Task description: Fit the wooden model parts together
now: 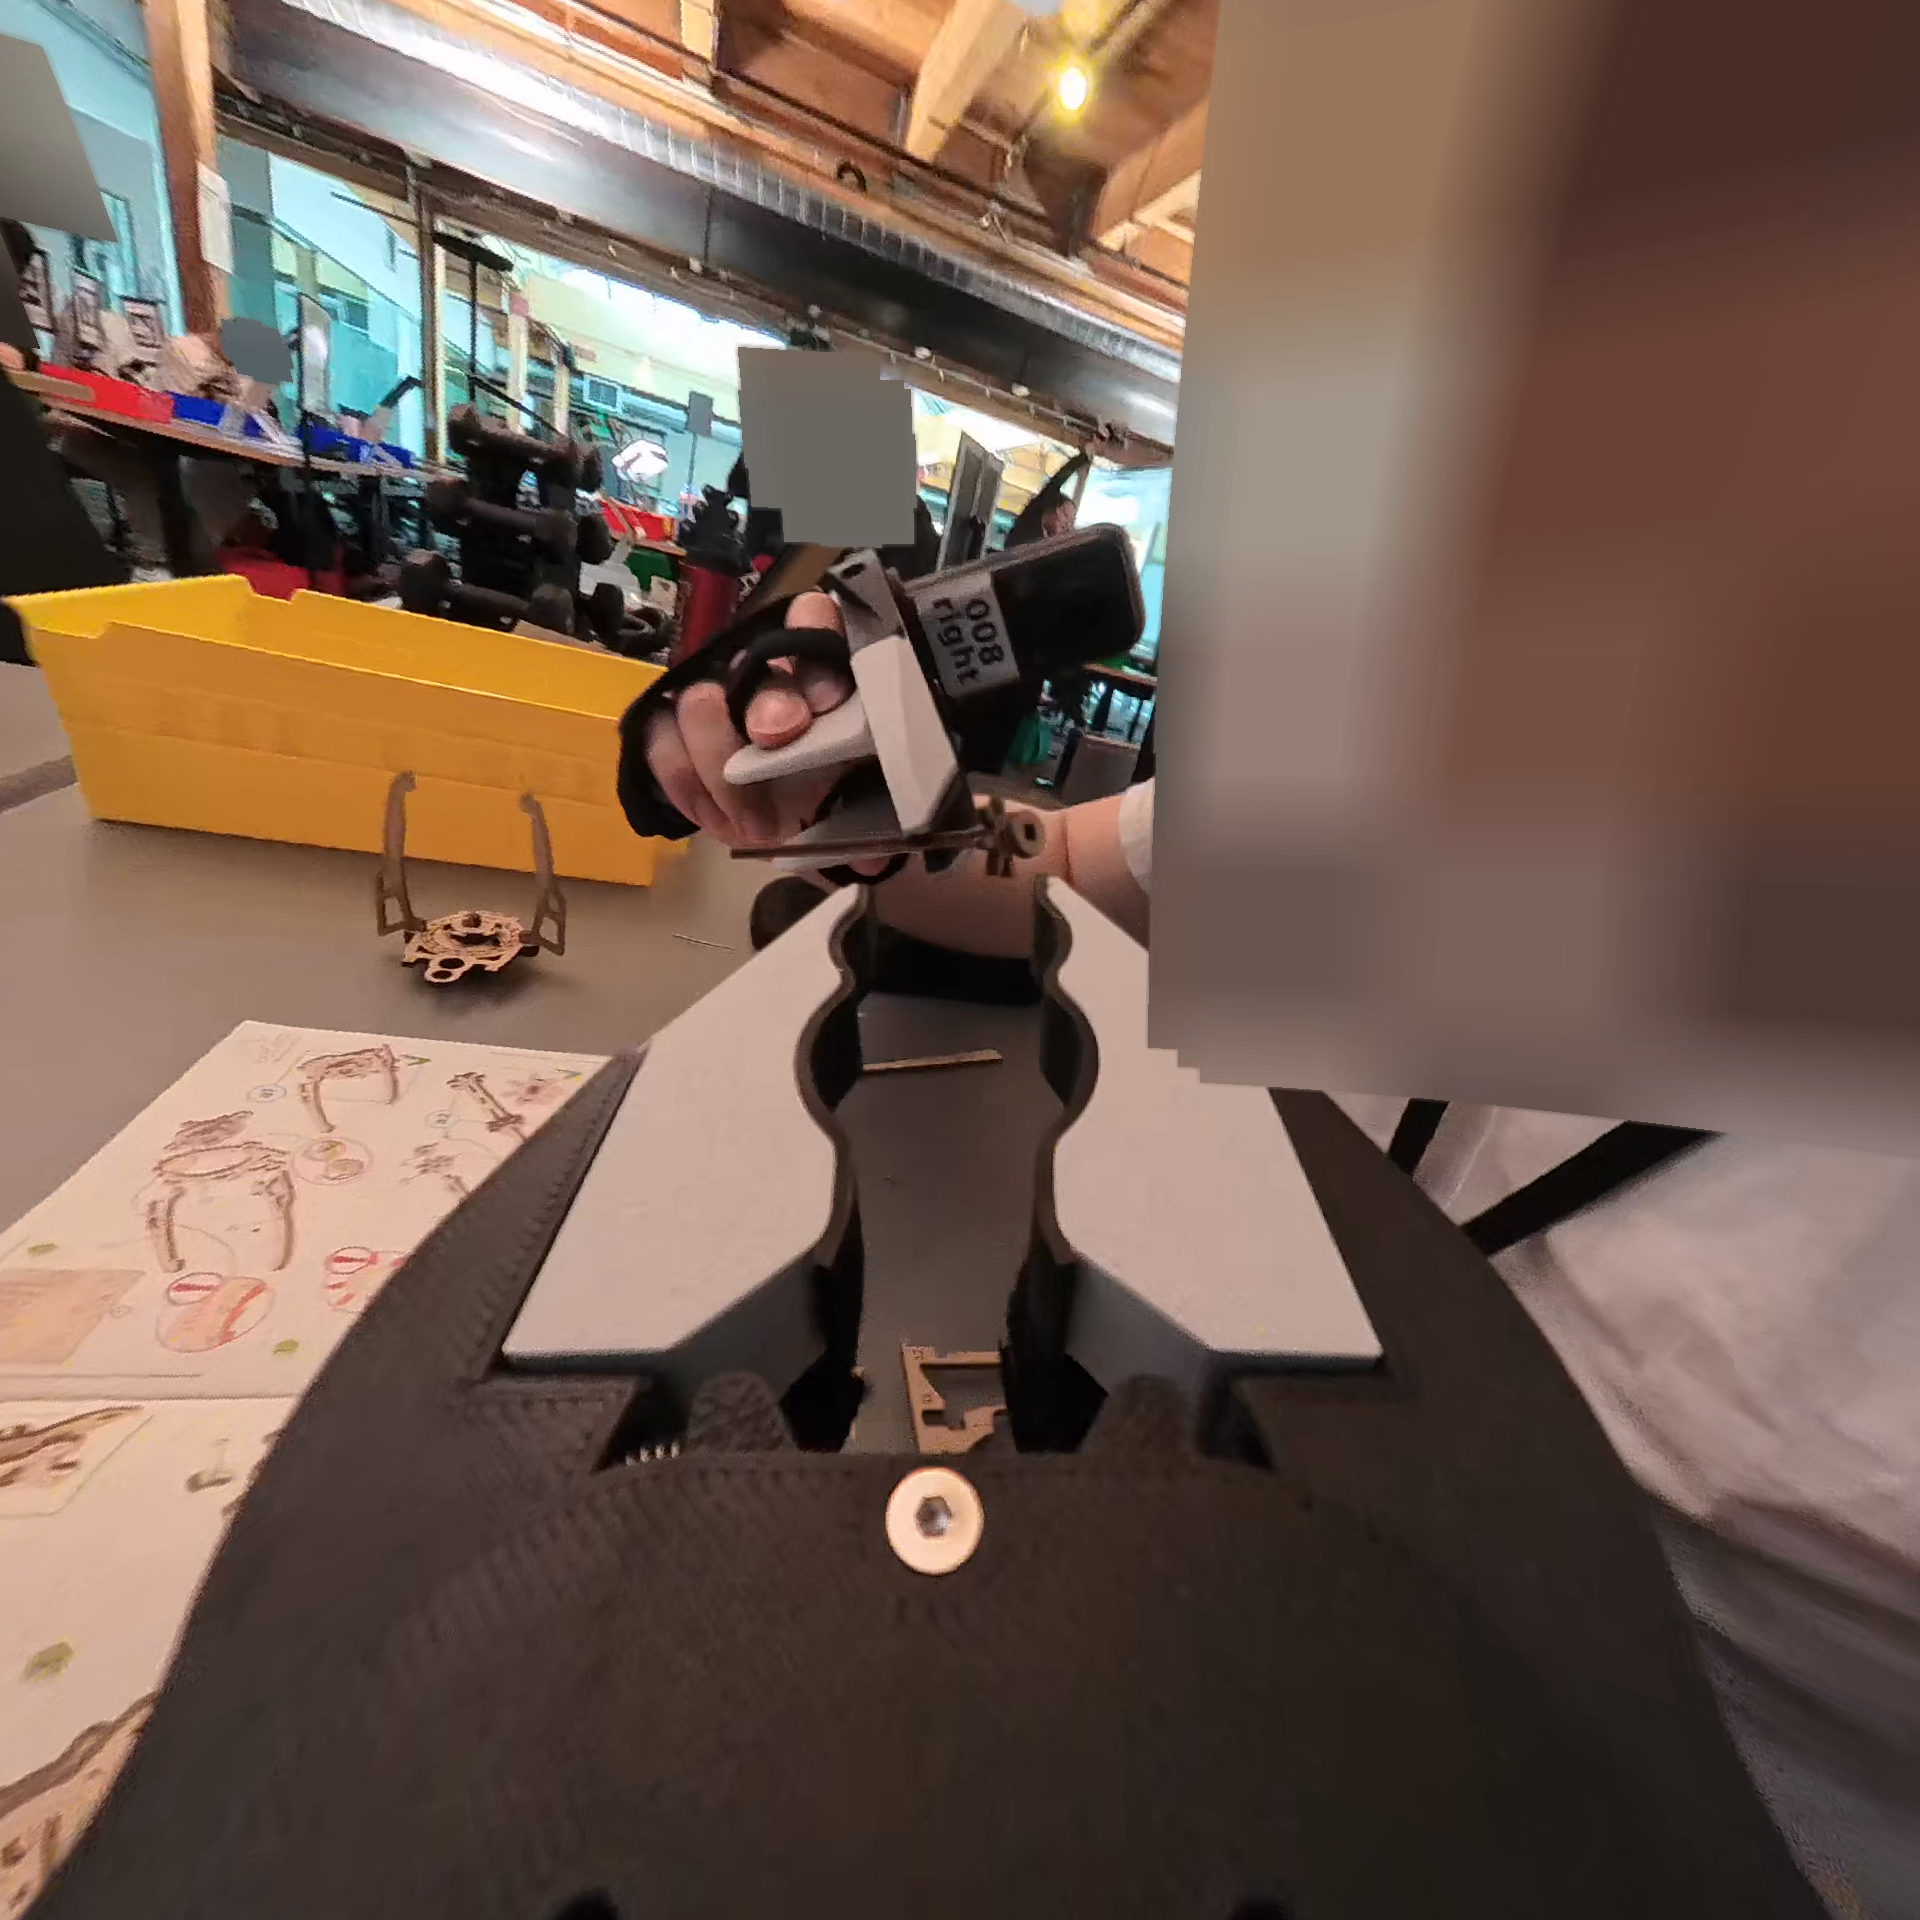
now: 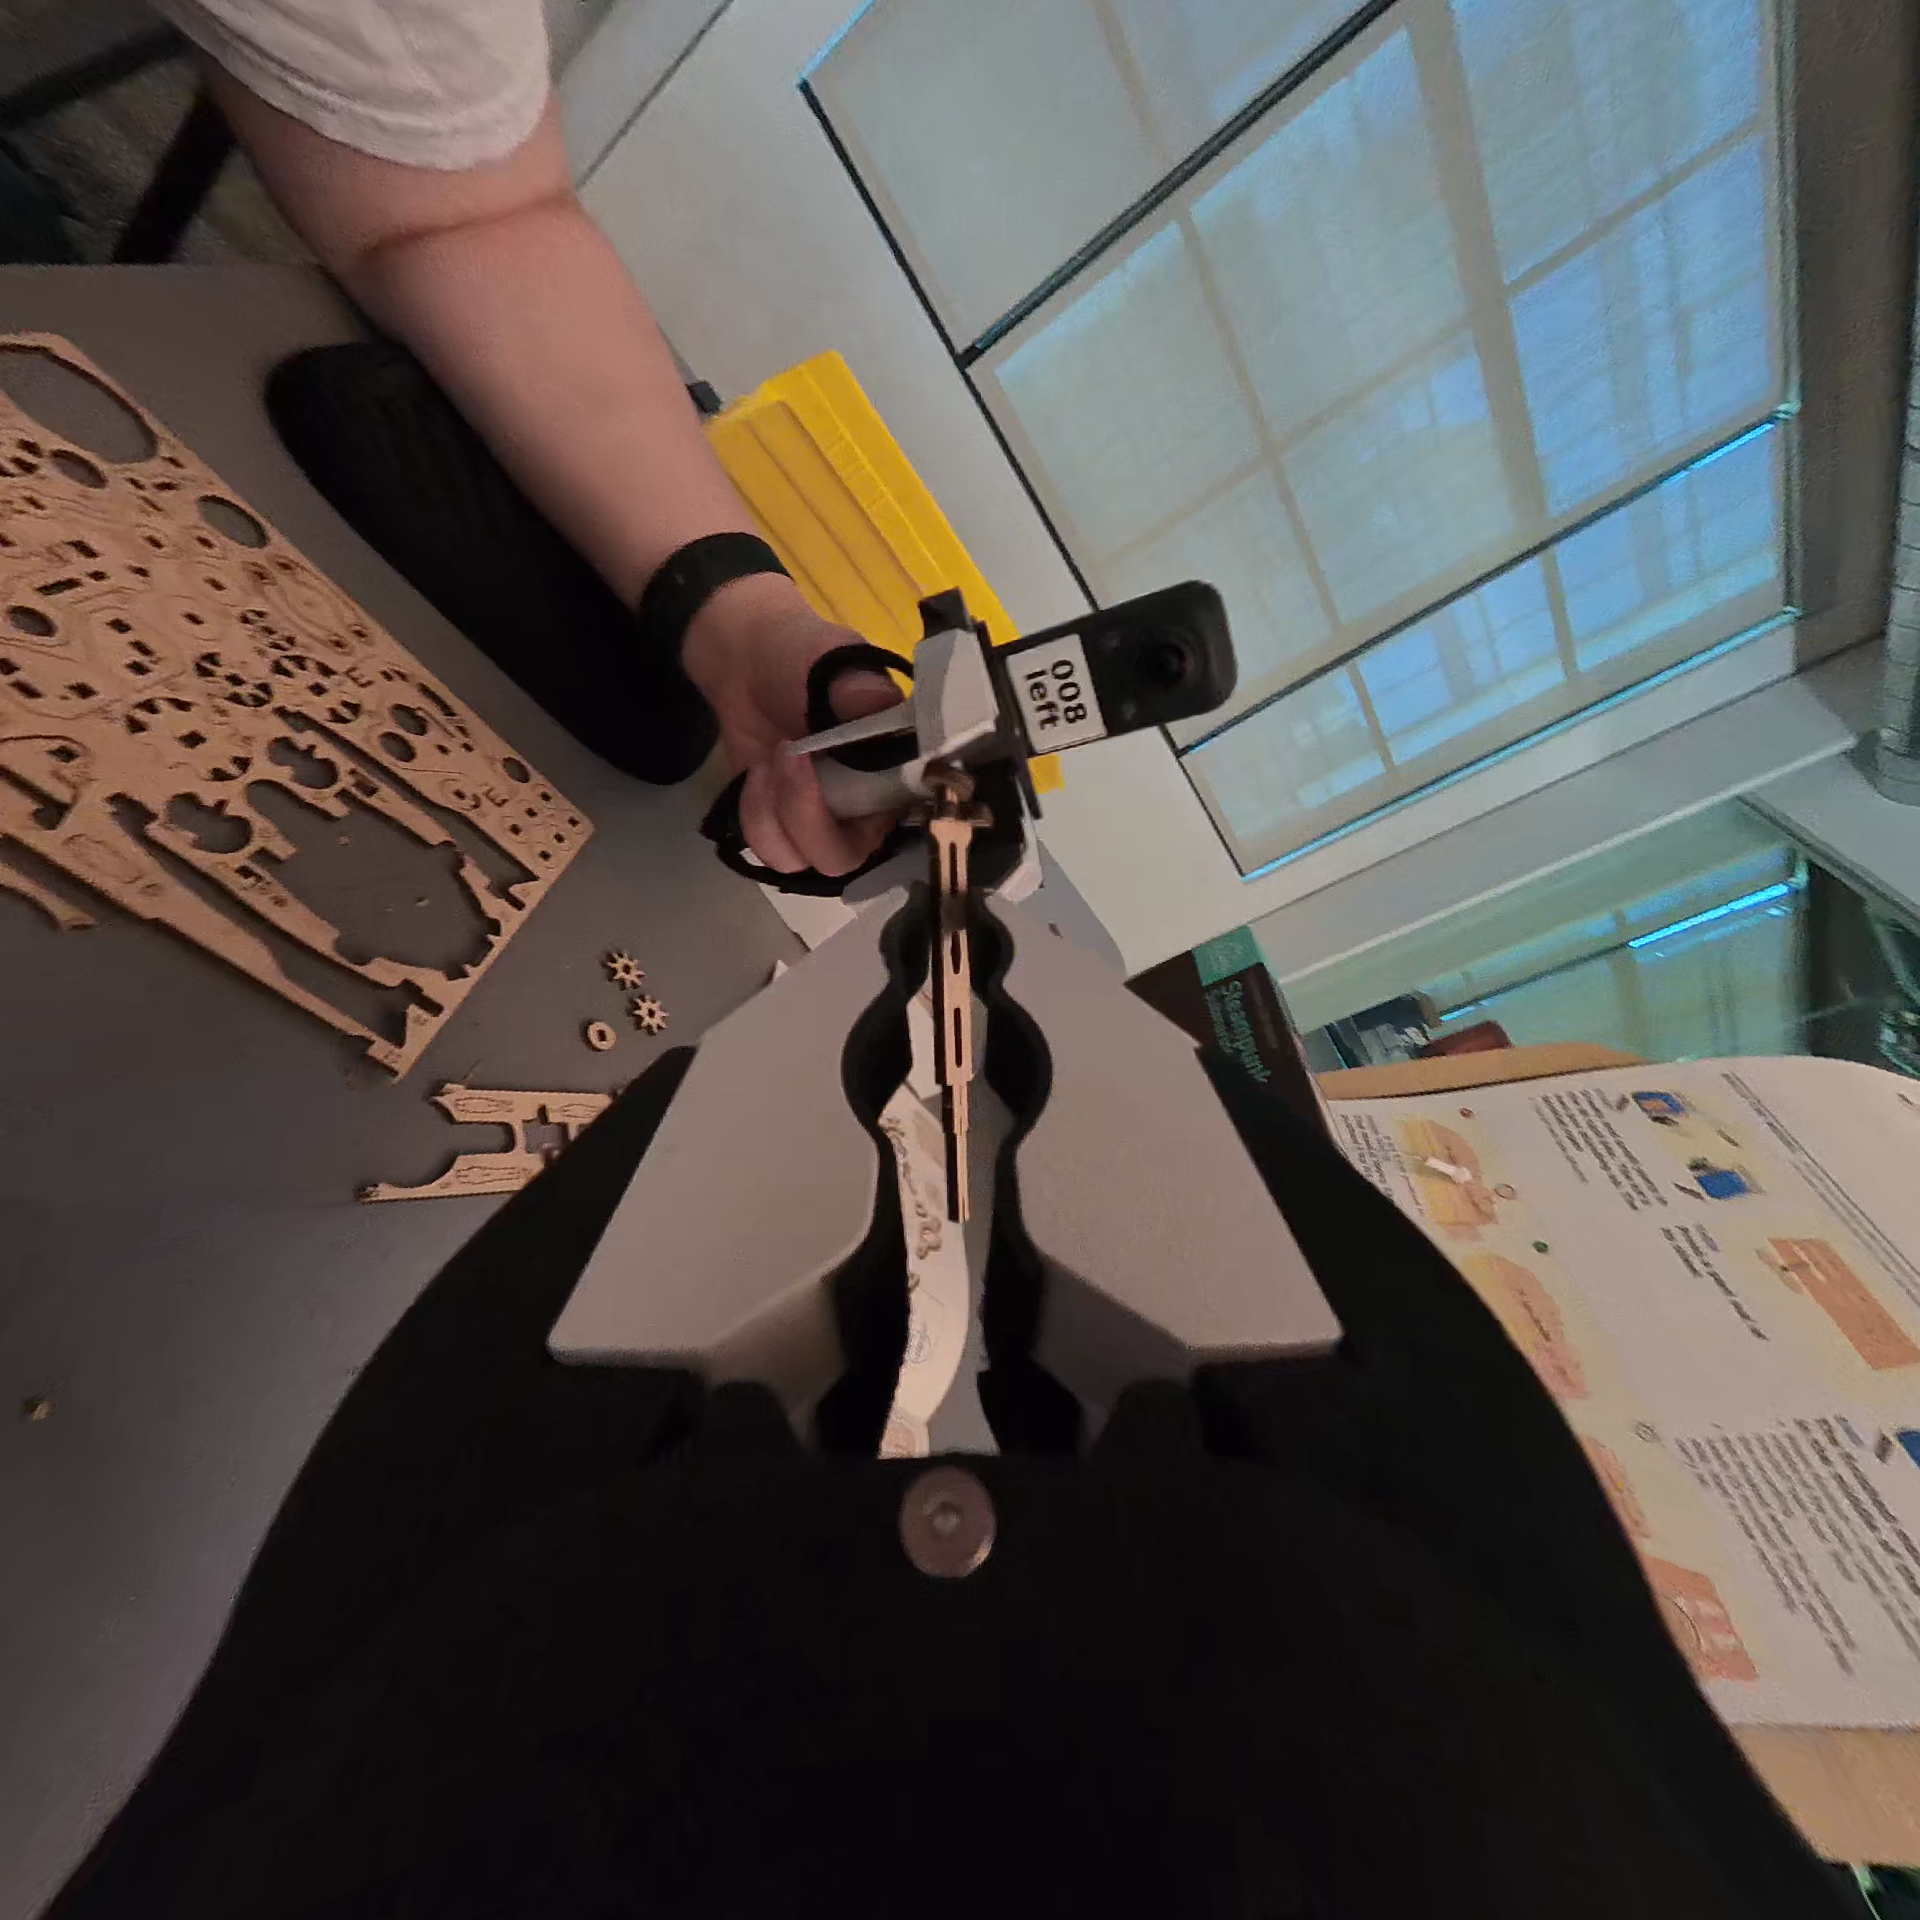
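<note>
My right gripper (image 2: pixel 951 914) is shut on a long thin wooden strip (image 2: pixel 951 997) that sticks out past its fingertips. A small cross-shaped wooden piece (image 2: pixel 948 800) sits on the strip's far end. In the left wrist view, the right gripper (image 1: pixel 935 831) holds the strip (image 1: pixel 831 850) edge-on, just above and beyond my left gripper (image 1: pixel 956 904). My left gripper is open and empty, with the cross-shaped end (image 1: pixel 1003 831) just past its fingertips. A part-built model (image 1: pixel 468 914) with two upright curved arms stands on the table to the left.
A yellow bin (image 1: pixel 312 707) stands behind the model. An instruction sheet (image 1: pixel 260 1195) lies front left. A cut-out wooden sheet (image 2: pixel 208 727), two small gears (image 2: pixel 623 971), a flat wooden part (image 2: pixel 488 1143) and a black pad (image 2: pixel 468 551) are on the grey table (image 2: pixel 208 1351). My two grippers' fingertips are within a few centimetres of each other. The part-built model (image 1: pixel 468 914) is about 30 cm from both grippers' fingertips.
</note>
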Demonstrator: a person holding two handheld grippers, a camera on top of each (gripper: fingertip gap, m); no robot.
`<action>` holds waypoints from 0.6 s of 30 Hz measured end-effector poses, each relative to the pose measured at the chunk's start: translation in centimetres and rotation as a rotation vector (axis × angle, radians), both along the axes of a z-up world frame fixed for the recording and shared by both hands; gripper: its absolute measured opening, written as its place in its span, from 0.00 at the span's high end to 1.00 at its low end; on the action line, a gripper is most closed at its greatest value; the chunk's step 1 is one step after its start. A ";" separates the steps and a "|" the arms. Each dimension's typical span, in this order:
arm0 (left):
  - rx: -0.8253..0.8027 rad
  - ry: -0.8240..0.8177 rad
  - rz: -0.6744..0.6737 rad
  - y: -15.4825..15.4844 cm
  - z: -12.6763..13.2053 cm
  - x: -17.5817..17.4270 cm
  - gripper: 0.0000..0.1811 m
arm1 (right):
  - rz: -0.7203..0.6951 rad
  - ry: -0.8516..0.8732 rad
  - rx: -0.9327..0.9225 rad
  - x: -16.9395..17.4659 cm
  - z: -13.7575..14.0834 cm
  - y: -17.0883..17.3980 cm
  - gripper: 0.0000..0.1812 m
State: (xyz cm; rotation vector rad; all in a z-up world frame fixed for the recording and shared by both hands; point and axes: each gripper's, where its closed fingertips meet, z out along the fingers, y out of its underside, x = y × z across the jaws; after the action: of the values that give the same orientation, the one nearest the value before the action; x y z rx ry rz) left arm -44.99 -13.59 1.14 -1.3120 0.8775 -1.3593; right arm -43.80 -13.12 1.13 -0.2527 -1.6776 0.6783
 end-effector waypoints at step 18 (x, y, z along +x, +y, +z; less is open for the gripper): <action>0.010 0.111 -0.150 -2.6 -1.8 2.2 0.93 | 0.091 -0.123 0.043 0.1 -2.2 -2.0 0.97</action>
State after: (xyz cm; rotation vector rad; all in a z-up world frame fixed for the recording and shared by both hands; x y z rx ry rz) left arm -42.83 -16.22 -0.62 -1.3457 1.0757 -1.4057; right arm -43.70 -15.10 -1.12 -0.1920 -1.8285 0.7053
